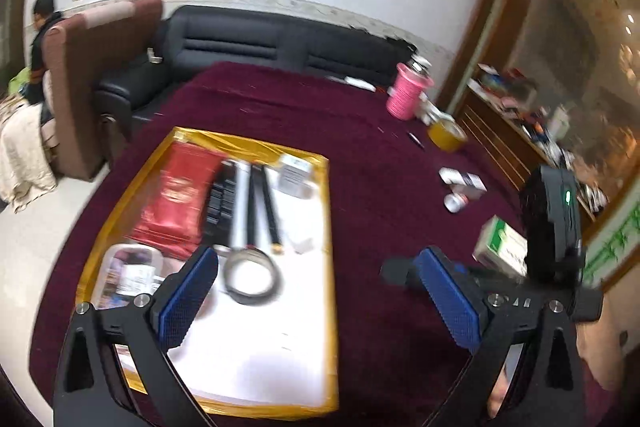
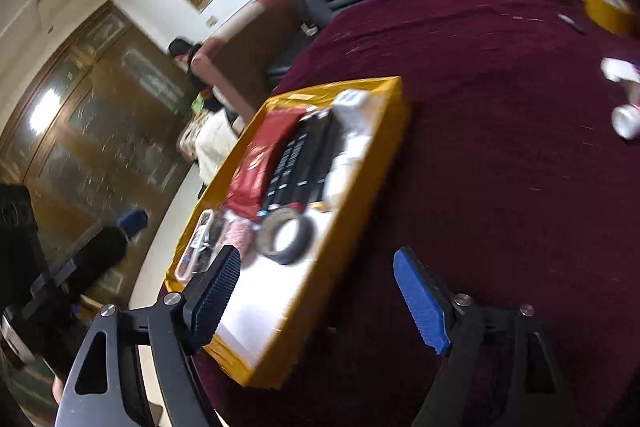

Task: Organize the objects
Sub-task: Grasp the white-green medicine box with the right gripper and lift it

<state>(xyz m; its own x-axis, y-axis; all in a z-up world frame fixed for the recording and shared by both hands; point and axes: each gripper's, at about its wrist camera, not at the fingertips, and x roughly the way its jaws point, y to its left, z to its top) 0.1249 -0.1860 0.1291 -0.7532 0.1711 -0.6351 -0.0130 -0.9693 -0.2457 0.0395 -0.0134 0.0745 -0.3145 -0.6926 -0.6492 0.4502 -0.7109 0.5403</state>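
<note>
Both pairs of jaws are seen spread wide, with nothing held between the blue pads. No earlier state can be read from these views.

Beneath and ahead of the left gripper (image 1: 316, 291) a maroon tablecloth (image 1: 380, 155) is spread, and the same cloth (image 2: 480, 147) fills the ground under the right gripper (image 2: 320, 291). A yellow-rimmed tray (image 1: 326, 211) with a white floor is placed under the left gripper's left finger and just ahead of it; from the right wrist the tray (image 2: 360, 163) is found ahead and left of the jaws, its near corner beneath the left finger.

Inside the tray, ahead of the left jaws, a red packet (image 1: 176, 203) is laid beside dark long items (image 1: 224, 203). A roll of tape (image 1: 250, 275) is set just ahead of the left finger's tip, and a clear lidded box (image 1: 124, 275) lies to that finger's left.

Far ahead and right of the left jaws a pink cup (image 1: 406, 91) is stood, with a yellow tape roll (image 1: 446, 135) near it. A green-and-white box (image 1: 500, 243) is seen just beyond the right finger.
</note>
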